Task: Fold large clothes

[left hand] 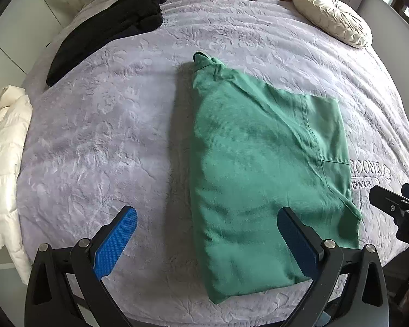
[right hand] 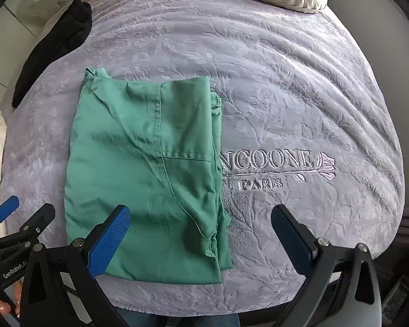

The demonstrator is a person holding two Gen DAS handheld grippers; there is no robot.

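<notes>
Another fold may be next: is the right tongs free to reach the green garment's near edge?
Probably yes: the right tongs hang open and empty just above the green garment, with nothing between them and its near edge.

A lilac embossed bedspread (right hand: 299,87) covers the bed, with a cream pleated cushion (left hand: 332,17) at its far edge and a white puffer jacket (left hand: 5,163) hanging off its left side.

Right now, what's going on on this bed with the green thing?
A person is folding clothes with a handheld gripper in each hand. The green garment lies folded into a neat rectangle on the lilac bedspread. Both the left gripper and the right gripper hang open above it, holding nothing. A black garment and a white puffer jacket lie off to the side.
</notes>
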